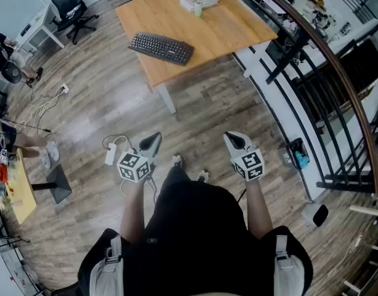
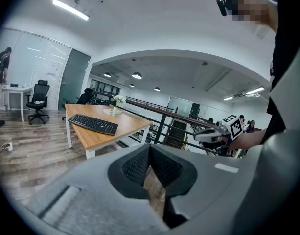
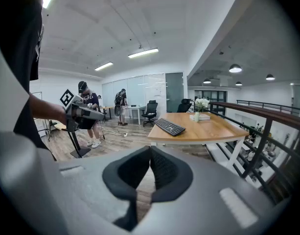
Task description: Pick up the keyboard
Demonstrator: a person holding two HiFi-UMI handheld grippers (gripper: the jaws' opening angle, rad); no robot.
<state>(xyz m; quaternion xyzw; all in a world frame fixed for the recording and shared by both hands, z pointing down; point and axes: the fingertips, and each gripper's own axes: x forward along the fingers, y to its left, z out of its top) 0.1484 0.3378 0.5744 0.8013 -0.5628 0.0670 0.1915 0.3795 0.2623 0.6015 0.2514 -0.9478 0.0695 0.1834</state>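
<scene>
Head view, left to right: the left gripper (image 1: 154, 139) has its jaws pressed together on nothing; the black keyboard (image 1: 161, 47) lies well ahead on the wooden table (image 1: 232, 26), whose far edge is cut off; the right gripper (image 1: 232, 139) is likewise closed and empty.

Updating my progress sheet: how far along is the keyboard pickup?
Done: nothing yet. The keyboard lies untouched on the table. In hand: nothing; the left tool and right tool are shut and empty, over the floor short of the table. Left: approach, open, grip, lift.
</scene>
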